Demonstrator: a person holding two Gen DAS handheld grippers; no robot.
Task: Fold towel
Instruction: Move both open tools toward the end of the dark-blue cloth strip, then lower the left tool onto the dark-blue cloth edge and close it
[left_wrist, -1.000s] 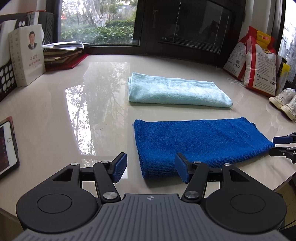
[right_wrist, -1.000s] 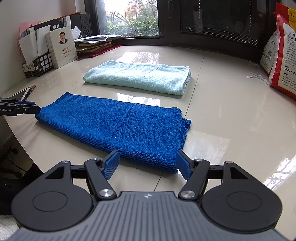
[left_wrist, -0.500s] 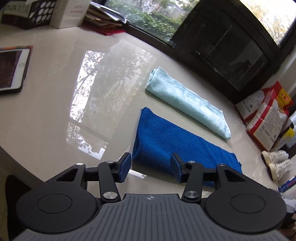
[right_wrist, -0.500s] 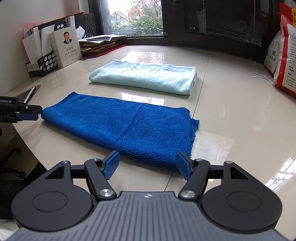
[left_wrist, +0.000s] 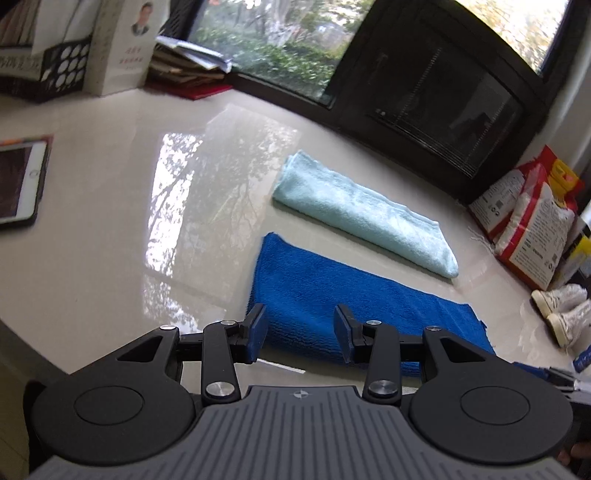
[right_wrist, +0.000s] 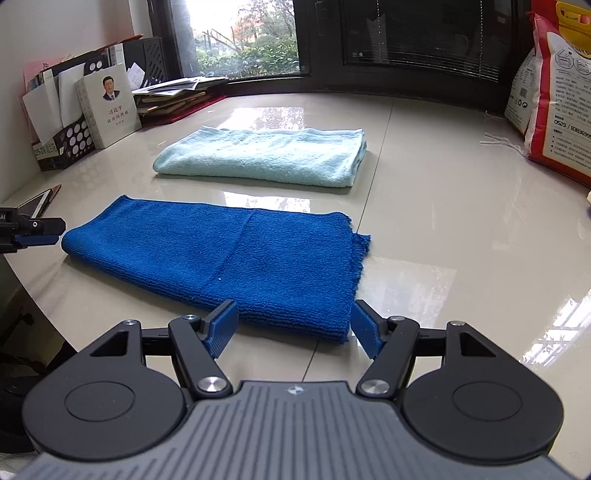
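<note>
A dark blue towel lies folded in a long strip on the glossy beige table; it also shows in the right wrist view. My left gripper is open and empty, tilted, just above the strip's near left end. My right gripper is open and empty at the strip's near right corner, by its frayed end. The left gripper's tip shows in the right wrist view, just off the towel's left end.
A folded light blue towel lies behind the dark one. A tablet, a book, file holders and papers stand at the left. Rice bags and shoes stand at the right. The table edge is close in front.
My left gripper has tilted, shifted over the towel's left end and narrowed a little. My right gripper has edged toward the towel's right corner. The towels have not moved.
</note>
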